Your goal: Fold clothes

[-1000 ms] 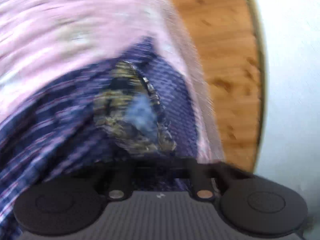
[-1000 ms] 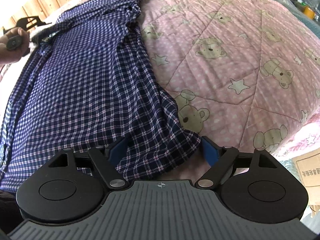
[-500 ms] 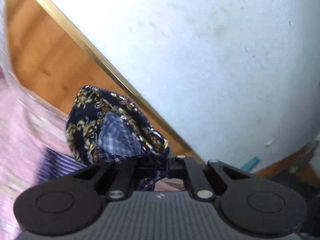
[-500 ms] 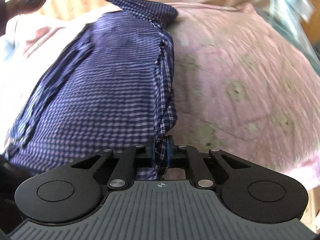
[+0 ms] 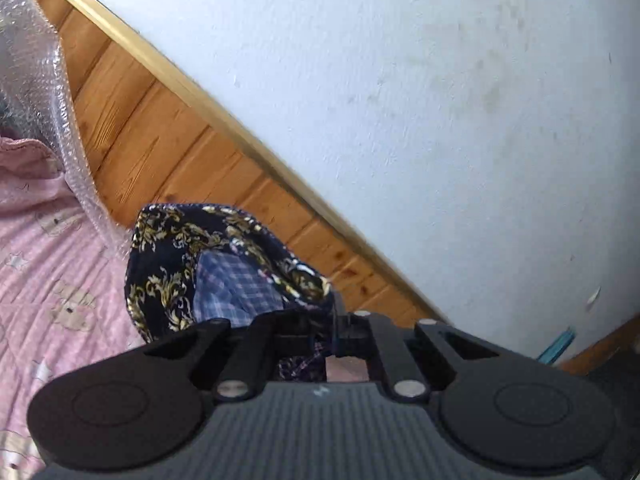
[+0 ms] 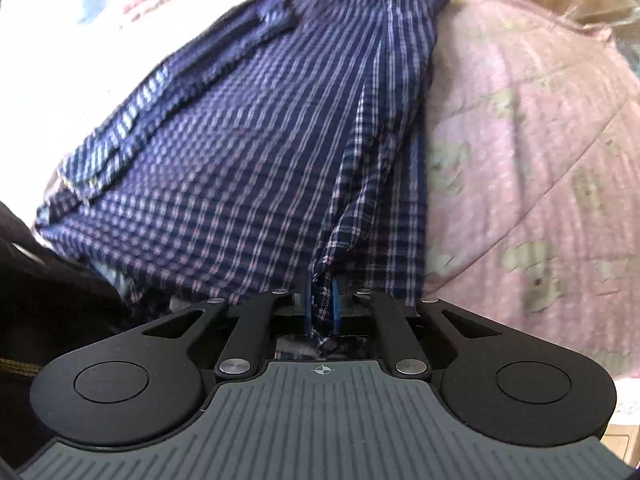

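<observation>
The pink quilt covers my bed, and the navy checked shirt lies on its left half. My right gripper, jaws just closed, pinches the shirt's near hem. My left gripper is clamped on its collar (gold-patterned lining showing), raised before the wood-panelled wall.

Each tool is black with ribbed grey housing, silver screws, blue pads.

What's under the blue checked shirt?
A pink teddy-bear quilt shows beside the blue checked shirt and seems to continue beneath it. Whatever else lies under the cloth is covered.
</observation>
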`<act>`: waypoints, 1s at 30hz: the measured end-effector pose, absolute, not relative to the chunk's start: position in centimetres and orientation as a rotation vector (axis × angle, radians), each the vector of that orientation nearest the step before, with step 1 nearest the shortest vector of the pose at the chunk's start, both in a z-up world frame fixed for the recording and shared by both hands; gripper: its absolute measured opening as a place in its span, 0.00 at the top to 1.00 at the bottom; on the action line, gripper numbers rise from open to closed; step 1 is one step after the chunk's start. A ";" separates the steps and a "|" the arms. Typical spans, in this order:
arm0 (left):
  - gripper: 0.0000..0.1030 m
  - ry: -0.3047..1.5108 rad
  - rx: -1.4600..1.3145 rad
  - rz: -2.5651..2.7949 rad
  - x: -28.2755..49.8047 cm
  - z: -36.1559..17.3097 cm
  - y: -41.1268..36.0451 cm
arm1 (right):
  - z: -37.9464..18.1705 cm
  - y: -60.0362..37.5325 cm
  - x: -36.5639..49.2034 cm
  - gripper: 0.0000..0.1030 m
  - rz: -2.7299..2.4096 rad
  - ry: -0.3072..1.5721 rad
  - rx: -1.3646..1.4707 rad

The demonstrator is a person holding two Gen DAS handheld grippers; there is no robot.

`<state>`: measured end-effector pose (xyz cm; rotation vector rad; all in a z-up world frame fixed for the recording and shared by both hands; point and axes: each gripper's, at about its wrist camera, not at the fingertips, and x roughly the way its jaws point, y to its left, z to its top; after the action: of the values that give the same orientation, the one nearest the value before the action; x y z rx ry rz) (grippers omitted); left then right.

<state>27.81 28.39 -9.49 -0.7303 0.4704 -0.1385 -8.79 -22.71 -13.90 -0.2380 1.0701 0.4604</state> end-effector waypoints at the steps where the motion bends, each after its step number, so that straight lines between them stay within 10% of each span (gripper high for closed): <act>1: 0.94 0.516 -0.693 -0.140 27.6 -10.0 27.9 | -14.3 -22.5 -8.8 0.93 0.452 1.083 -0.249; 7: 0.94 0.512 -0.618 -0.180 25.2 -10.4 26.8 | -12.3 -24.2 -8.4 0.69 0.553 1.129 -0.156; 18: 0.93 0.413 -0.419 -0.397 21.4 -5.0 19.9 | -5.3 -29.1 9.9 0.73 0.562 0.902 0.104; 30: 0.93 0.413 0.026 -0.422 16.7 -2.1 8.7 | -15.4 -19.6 43.5 0.88 0.613 0.966 0.020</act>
<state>16.68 8.69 -2.07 0.0259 0.4130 -0.4217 43.49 -19.64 -15.43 0.0203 0.9661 0.6134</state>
